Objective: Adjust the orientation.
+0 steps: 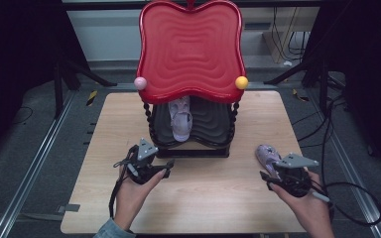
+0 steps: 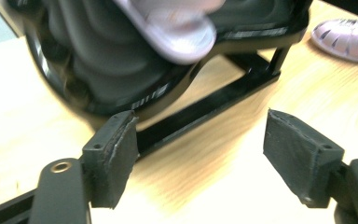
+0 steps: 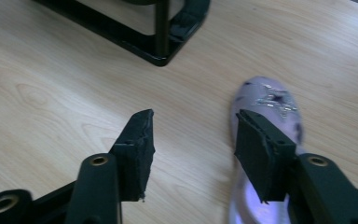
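A lilac sandal (image 1: 181, 121) lies on the black lower tray (image 1: 213, 124) of a two-tier stand, under its red top tray (image 1: 191, 49). The left gripper view shows that sandal (image 2: 177, 35) close ahead on the black tray (image 2: 102, 70). My left gripper (image 1: 168, 168) hovers just in front of the stand's base, open, with bare table between its jaws (image 2: 200, 130). A second lilac shoe (image 1: 268, 154) lies on the table at the right. My right gripper (image 1: 274, 171) hangs over it, open; in the right gripper view (image 3: 193, 121) one jaw covers part of the shoe (image 3: 270, 100).
The wooden table (image 1: 203, 198) stands on grey floor with rails at both sides. A pink ball (image 1: 140, 83) and a yellow ball (image 1: 241, 82) top the stand's front posts. The stand's black base frame (image 3: 158, 51) lies left of the shoe. A cable (image 1: 357, 198) trails off to the right.
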Demonstrator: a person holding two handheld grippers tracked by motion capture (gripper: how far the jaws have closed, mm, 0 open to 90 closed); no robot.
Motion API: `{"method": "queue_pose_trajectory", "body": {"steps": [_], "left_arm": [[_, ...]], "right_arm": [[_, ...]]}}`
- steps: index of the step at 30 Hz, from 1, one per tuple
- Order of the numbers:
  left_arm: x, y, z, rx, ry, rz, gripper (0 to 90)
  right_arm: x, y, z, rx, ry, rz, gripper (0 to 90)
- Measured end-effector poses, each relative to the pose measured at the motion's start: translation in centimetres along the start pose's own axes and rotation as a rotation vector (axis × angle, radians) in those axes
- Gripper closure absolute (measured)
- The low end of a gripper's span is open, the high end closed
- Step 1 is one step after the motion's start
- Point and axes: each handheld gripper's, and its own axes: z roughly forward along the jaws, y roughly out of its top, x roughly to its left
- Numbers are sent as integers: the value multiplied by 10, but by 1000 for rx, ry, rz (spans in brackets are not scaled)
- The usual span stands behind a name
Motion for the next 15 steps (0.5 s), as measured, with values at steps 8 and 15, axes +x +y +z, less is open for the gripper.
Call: {"method": "queue_pose_trajectory", "body": {"steps": [8,15], "left_arm": [[31,-35,0,21,50,-68,167],[59,-61,1,60,108,-100,129]], "right_arm": [[-31,-2,-10,38,-25,28,605],[-48,-6,-10,79,-34,27,659]]}}
